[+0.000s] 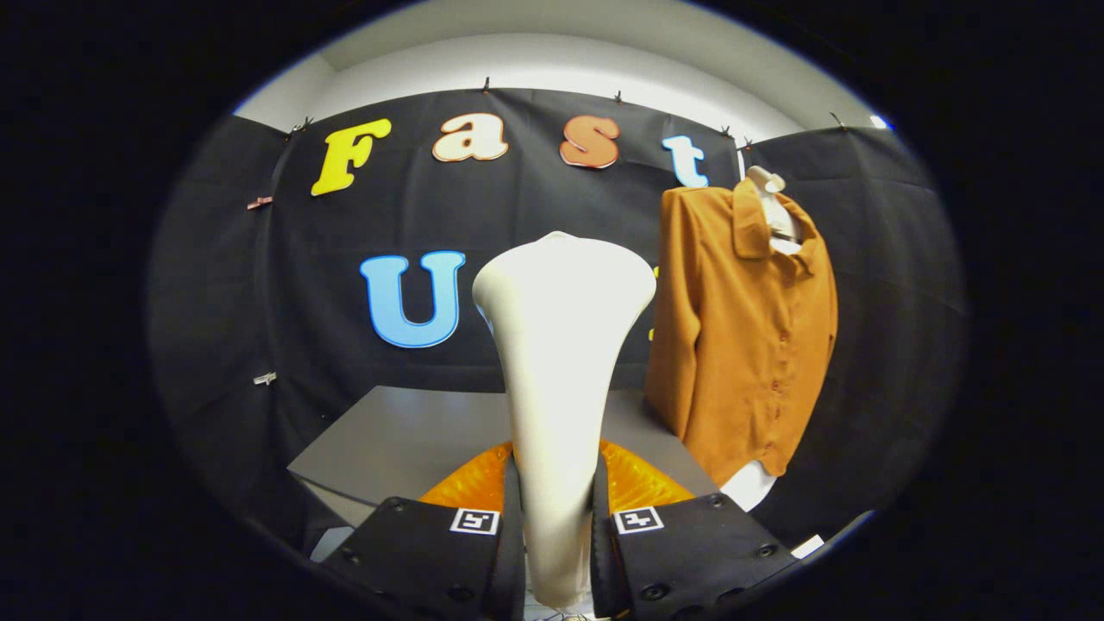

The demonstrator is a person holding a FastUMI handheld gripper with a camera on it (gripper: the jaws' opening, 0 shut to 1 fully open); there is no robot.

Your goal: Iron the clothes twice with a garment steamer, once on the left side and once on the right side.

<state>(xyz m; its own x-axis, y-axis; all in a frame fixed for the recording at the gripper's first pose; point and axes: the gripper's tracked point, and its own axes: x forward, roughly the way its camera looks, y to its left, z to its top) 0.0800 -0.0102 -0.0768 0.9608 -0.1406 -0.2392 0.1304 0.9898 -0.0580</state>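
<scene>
A hand-held gripper [556,526] clamps the white garment steamer [561,345] by its narrow handle, both fingers [448,552] pressed against it from left and right with no gap showing. The steamer stands upright between them, its body widening as it rises to a broad, rounded head that sits above the fingers and in front of the booth's black cloth wall [216,345].

To the right of the steamer head, and farther away, a rust-orange button-front shirt [746,336] hangs on a white mannequin torso [768,185], whose neck stub shows above the open collar and whose lower body shows below the hem. The shirt faces partly toward the steamer, its near sleeve hanging straight down along the left side of the garment. Steamer and shirt are apart; the head is not touching the fabric.

Beyond the fingers and low in the scene lies a grey table top [405,440], running back to the cloth wall. The mannequin stands at its far right corner. Small clips [265,378] pin the cloth panels on the left wall, and a pale ceiling [561,52] shows above the cloth.
</scene>
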